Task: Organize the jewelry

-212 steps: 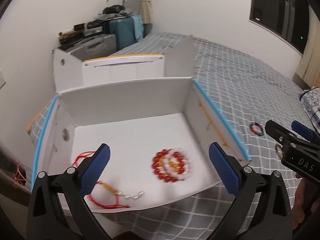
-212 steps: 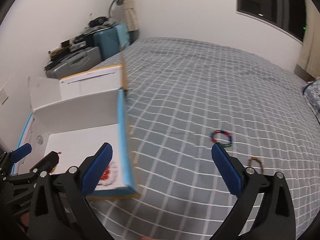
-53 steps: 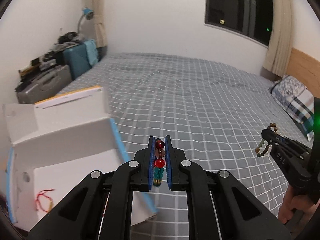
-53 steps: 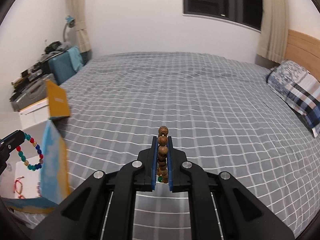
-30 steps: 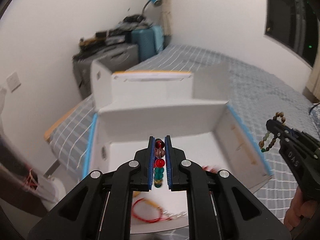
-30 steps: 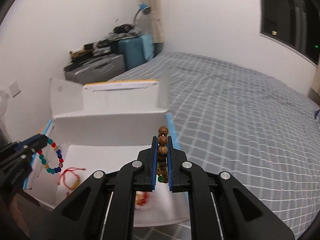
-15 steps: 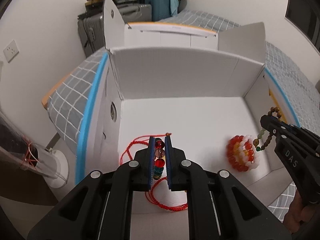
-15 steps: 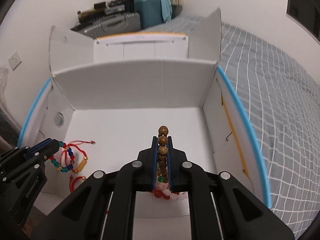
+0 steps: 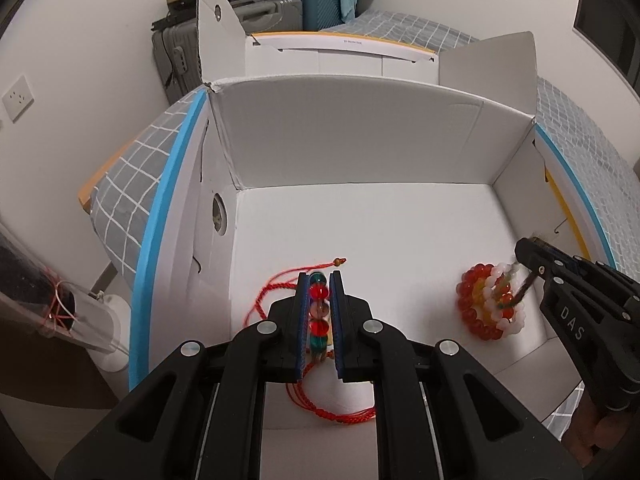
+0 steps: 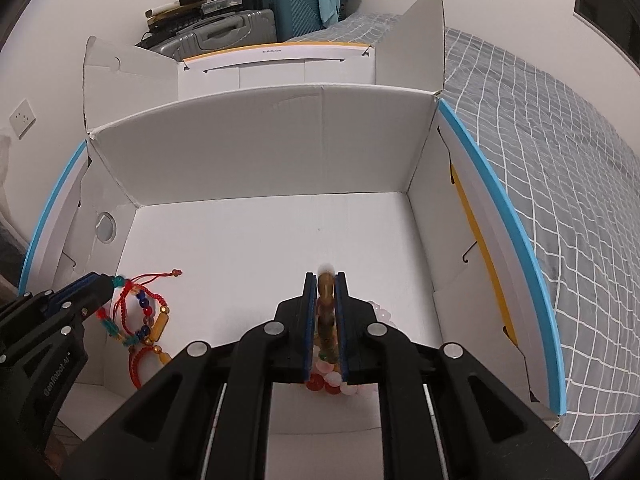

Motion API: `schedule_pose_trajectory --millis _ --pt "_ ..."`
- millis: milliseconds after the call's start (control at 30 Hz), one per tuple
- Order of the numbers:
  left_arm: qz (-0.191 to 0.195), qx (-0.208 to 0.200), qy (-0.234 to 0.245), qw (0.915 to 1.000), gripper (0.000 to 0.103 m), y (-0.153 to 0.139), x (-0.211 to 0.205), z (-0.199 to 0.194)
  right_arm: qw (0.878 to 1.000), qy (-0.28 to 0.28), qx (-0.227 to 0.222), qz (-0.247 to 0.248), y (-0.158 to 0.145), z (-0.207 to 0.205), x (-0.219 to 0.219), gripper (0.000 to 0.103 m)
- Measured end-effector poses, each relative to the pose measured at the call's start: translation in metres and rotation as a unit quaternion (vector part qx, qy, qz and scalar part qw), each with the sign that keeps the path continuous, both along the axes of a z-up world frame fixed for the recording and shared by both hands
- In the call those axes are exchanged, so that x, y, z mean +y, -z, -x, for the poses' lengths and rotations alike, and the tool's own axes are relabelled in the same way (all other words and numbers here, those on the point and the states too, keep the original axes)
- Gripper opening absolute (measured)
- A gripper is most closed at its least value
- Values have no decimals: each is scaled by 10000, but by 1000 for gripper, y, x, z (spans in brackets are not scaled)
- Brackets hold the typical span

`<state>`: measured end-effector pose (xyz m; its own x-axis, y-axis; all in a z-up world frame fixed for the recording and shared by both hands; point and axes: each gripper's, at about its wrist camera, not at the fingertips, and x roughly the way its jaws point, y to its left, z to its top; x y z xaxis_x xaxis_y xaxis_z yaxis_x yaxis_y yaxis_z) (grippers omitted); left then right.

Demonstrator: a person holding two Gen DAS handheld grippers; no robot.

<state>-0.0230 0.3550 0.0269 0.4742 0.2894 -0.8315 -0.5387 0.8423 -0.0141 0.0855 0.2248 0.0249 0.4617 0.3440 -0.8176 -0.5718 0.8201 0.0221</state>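
Note:
My left gripper (image 9: 319,280) is shut on a multicoloured bead bracelet (image 9: 319,309) and holds it low inside the white open box (image 9: 360,128), over a red cord bracelet (image 9: 276,286) on the box floor. My right gripper (image 10: 326,280) is shut on a brown wooden bead bracelet (image 10: 326,312), low over a red and white bead bracelet (image 9: 480,312) at the box's right side. The right wrist view shows the left gripper (image 10: 114,280) with its bracelet (image 10: 140,312) hanging down onto the red cord bracelet (image 10: 152,280).
The box (image 10: 260,152) sits on a grey checked bed (image 10: 560,160) near its corner, flaps raised. Suitcases (image 9: 280,4) stand against the wall behind it. A clear container (image 9: 52,308) stands beside the bed at the left.
Both grippers have come down lower into the box with their bracelets. The left one now hangs over the red cord bracelet, the right one over the red and white beads.

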Motion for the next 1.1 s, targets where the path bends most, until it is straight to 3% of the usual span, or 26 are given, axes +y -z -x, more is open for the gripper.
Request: schedule_pose_trajectory --millis 67,100,133,267,333,433,600,767,1100 --pt "-86 -2 -29 10000 17 -4 -1 1 10000 12 21 7 -2 -1 1 11" --pt "-127 -25 -42 9999 22 -7 -2 3 10000 5 27 -20 -3 -1 1 20" --pt "-152 -85 -65 9998 36 -12 -3 6 10000 -5 21 -72 -6 0 0 34" --pt "-368 -462 -148 9981 66 -35 -12 25 9988 -11 -303 -391 -32 13 -16 60" --pt "-516 -700 -194 9960 78 -50 -20 38 9972 3 -507 -557 -47 22 -28 76" --pt "-659 -991 -210 9927 88 -66 -32 58 9944 26 -834 -656 -66 38 -45 86" --pt "-842 -1354 -110 9871 97 -80 -58 90 9896 52 -1181 -824 -87 66 -72 94" --pt "-932 -1516 -84 9840 97 -81 -75 112 9853 124 -1441 -906 -97 94 -99 95" --pt "-621 -1590 60 9853 97 -68 -97 141 9844 137 -1459 -969 -86 131 -132 95"
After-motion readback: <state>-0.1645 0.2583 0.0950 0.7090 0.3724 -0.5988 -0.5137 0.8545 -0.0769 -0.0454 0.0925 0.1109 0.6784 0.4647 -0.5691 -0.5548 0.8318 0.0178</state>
